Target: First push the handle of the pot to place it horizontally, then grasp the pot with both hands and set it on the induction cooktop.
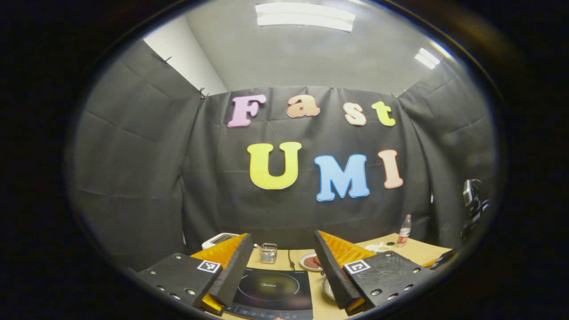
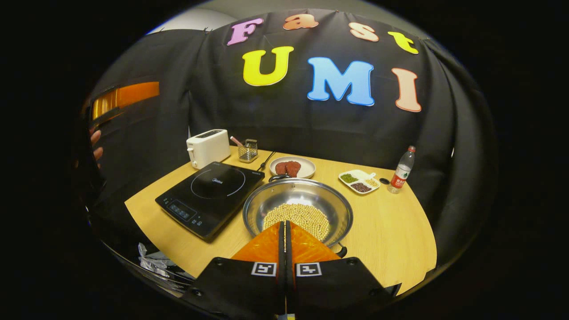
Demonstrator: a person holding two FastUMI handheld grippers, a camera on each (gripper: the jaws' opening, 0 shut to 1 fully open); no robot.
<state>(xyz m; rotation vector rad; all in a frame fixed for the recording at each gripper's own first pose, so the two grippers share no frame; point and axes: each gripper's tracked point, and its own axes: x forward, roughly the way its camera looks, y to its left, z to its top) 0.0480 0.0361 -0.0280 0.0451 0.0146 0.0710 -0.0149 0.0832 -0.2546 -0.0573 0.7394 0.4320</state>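
The pot [image 2: 298,212], a wide steel pan holding pale beans, stands on the worktop [image 2: 391,231] just to the right of the induction cooktop [image 2: 211,195], its rim touching or nearly touching the cooktop's near right edge. One dark handle [image 2: 279,178] shows at the far rim, towards the plate of meat [image 2: 292,167]; a second dark handle [image 2: 341,251] shows at the near-right rim. The handle axis therefore appears to run from far to near, slightly skewed, rather than across the worktop.

The right claw [image 2: 285,235] has its fingers pressed together with nothing between them. It hangs directly over the pot's near rim, pointing across the bowl, so the near handle lies just to its right.

The left claw [image 1: 282,266] has its fingers spread apart and holds nothing. It is raised above the cooktop [image 1: 271,293], well apart from the pot.

Judgement: the handle push is not yet done, and the right claw is the nearer of the two.
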